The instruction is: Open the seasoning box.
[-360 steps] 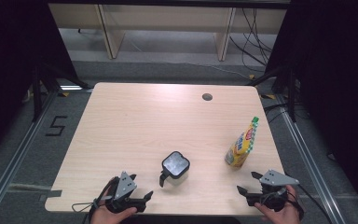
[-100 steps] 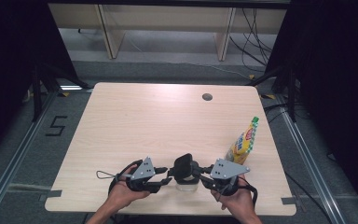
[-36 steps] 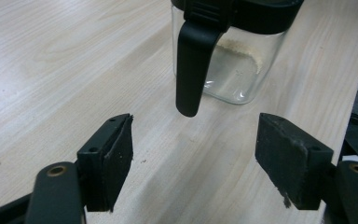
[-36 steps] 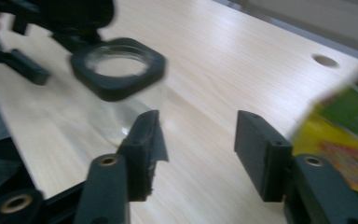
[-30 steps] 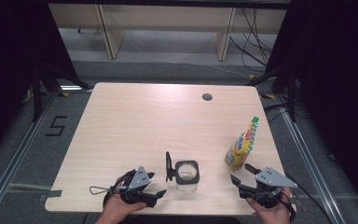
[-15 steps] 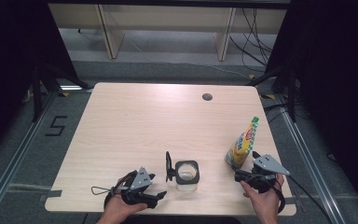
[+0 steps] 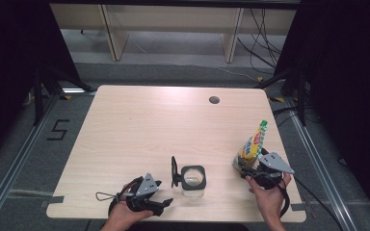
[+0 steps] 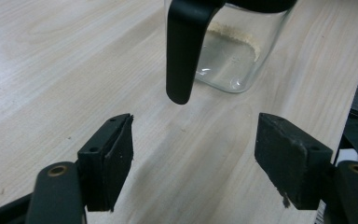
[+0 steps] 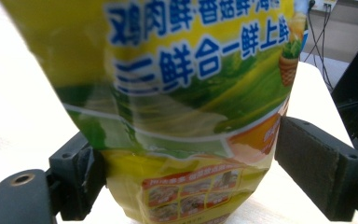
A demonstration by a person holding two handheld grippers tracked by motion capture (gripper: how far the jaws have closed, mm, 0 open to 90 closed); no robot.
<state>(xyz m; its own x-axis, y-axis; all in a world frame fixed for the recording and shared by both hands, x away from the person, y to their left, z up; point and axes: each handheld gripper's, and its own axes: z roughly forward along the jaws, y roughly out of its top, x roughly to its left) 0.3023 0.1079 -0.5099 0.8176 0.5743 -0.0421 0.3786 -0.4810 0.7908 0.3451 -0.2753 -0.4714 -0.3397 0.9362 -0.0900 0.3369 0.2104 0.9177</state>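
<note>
Your right gripper straddles the yellow-green stand-up pouch at the table's right edge, jaws spread, not pinching. Your left gripper gapes empty near the clear glass jar's black handle.

Your high view: table evenly lit from above, surroundings at left and right edges near black, overall soft, low detail. Left gripper view: glass jar carries small glare spots, jaws throw faint shadows on wood. Right gripper view: pouch close, print blurred, tabletop behind washed out white.
</note>
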